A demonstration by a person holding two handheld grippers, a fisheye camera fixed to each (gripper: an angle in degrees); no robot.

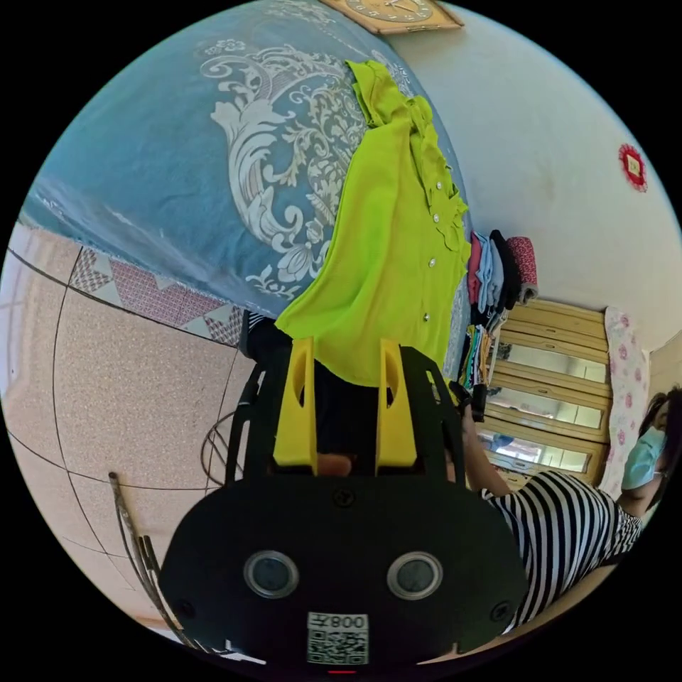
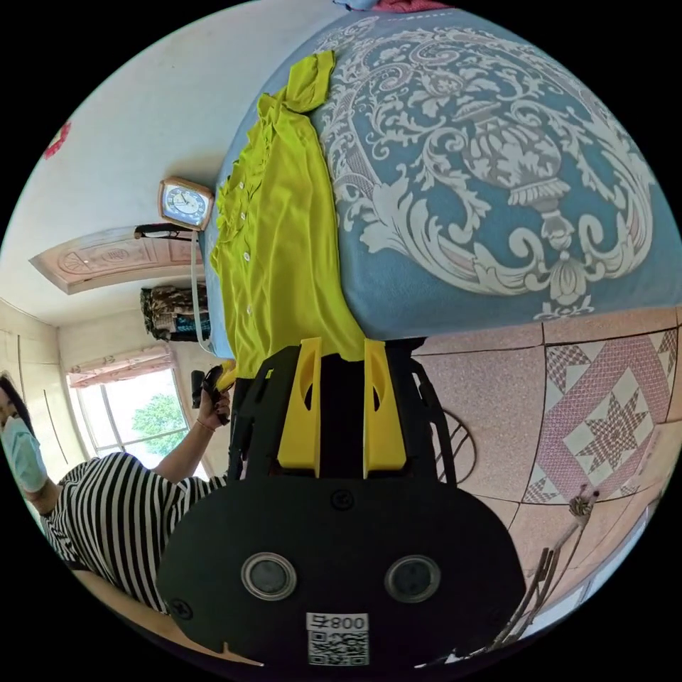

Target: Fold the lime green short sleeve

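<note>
In the left gripper view, the lime green short sleeve shirt (image 1: 387,234) is seen laid lengthwise on a bed covered by a blue spread with a pale scroll pattern (image 1: 213,156), its collar towards the far side and its hem hanging over the near edge. The button row runs down one long side, so the shirt appears to have been doubled along its length already, though this is a judgement. The left gripper (image 1: 346,398) is held at the hem; its yellow jaws stand narrowly apart, and the hem's lower edge falls just at their tips. Whether cloth is actually pinched between them cannot be told. A stack of folded clothes (image 1: 497,273) is seen beyond the shirt, probably finished pieces set aside.

In the right gripper view, the same shirt (image 2: 277,234) is seen along the bed's edge (image 2: 497,177), with one short sleeve turned out at the far end. The right gripper (image 2: 341,398) is held at the hem's other corner, its jaws likewise narrowly apart, and a grip on the cloth cannot be confirmed. Both grippers being placed at the hem suggests that the lower end is meant to be carried up towards the collar. The overhang seems to have been left so that the jaws can reach under the edge.
</note>
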